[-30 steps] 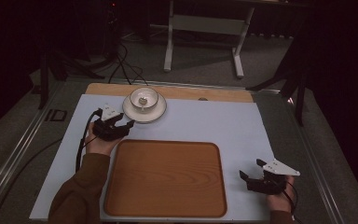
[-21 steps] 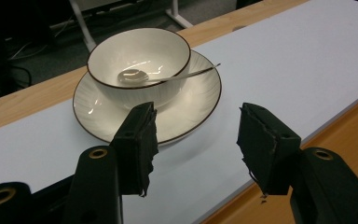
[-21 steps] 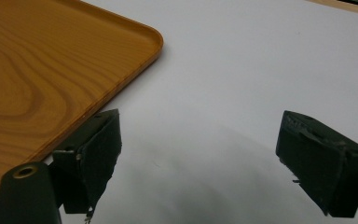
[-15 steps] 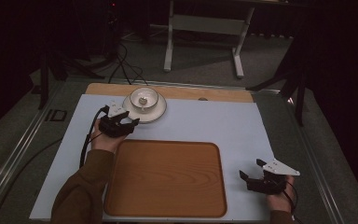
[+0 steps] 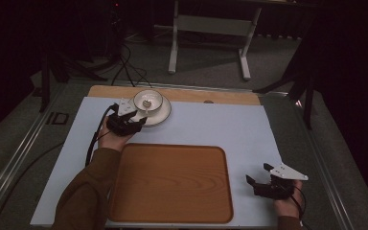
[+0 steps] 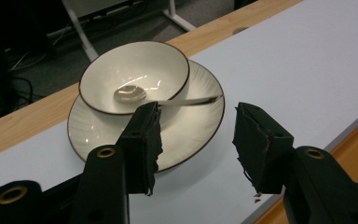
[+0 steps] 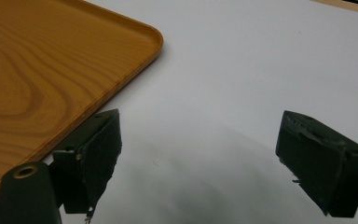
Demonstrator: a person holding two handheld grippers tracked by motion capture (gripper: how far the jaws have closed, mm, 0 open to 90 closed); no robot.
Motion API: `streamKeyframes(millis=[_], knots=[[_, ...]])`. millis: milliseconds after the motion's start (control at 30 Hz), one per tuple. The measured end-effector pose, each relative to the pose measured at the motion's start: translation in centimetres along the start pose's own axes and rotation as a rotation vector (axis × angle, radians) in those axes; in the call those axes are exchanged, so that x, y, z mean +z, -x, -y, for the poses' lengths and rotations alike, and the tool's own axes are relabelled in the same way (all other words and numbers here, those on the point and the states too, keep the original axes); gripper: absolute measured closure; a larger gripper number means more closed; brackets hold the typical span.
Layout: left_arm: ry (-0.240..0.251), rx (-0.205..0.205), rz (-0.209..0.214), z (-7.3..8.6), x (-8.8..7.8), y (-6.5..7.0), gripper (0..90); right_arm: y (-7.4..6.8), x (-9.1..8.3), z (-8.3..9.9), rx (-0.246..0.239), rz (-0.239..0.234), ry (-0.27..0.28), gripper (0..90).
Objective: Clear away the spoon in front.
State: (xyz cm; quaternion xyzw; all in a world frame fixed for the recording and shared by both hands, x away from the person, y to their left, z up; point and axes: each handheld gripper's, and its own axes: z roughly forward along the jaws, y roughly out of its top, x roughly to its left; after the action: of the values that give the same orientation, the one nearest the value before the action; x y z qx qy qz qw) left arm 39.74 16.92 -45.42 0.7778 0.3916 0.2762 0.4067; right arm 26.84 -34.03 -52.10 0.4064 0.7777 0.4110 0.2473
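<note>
We note a brown sleeve [image 5: 84, 191]; both grippers are black, the left gripper [image 5: 135, 120] trailing a black cable [image 5: 96, 136], the right gripper [image 5: 256, 181] carrying a grey three-cornered plate [image 5: 287, 171].

No text or label can be read anywhere.

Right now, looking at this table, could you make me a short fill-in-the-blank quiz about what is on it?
1. The bowl stands on a white ____.
2. Inside the bowl lies a ____.
3. The wooden tray carries ____.
4. The left gripper has its jaws ____, just short of the plate's rim.

Missing words: plate; spoon; nothing; open
</note>
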Motion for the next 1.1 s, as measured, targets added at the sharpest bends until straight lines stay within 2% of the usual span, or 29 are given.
streamKeyframes(millis=[167,333,467,633,967,1100], knots=[[-0.020,0.021,0.012,-0.3,0.9,0.3,51.3,0.0,0.0,0.0,-0.001,-0.001,0.001,13.9],[-0.044,0.056,-0.009,-0.3,1.9,0.7,51.3,0.0,0.0,0.0,-0.001,0.000,0.002,13.9],[-0.056,0.054,-0.015,-0.2,2.7,0.6,52.6,0.0,0.0,0.0,-0.001,0.000,0.002,13.9],[-0.065,0.076,-0.034,-0.3,3.4,0.6,53.6,0.1,0.0,0.0,-0.001,0.001,0.003,13.9],[-0.077,0.122,-0.073,-1.3,4.3,0.6,59.7,0.1,-0.1,0.0,0.000,0.001,0.008,13.9],[-0.082,0.142,-0.080,-1.4,4.5,0.7,67.0,0.1,-0.1,0.0,-0.001,0.002,0.007,13.9]])
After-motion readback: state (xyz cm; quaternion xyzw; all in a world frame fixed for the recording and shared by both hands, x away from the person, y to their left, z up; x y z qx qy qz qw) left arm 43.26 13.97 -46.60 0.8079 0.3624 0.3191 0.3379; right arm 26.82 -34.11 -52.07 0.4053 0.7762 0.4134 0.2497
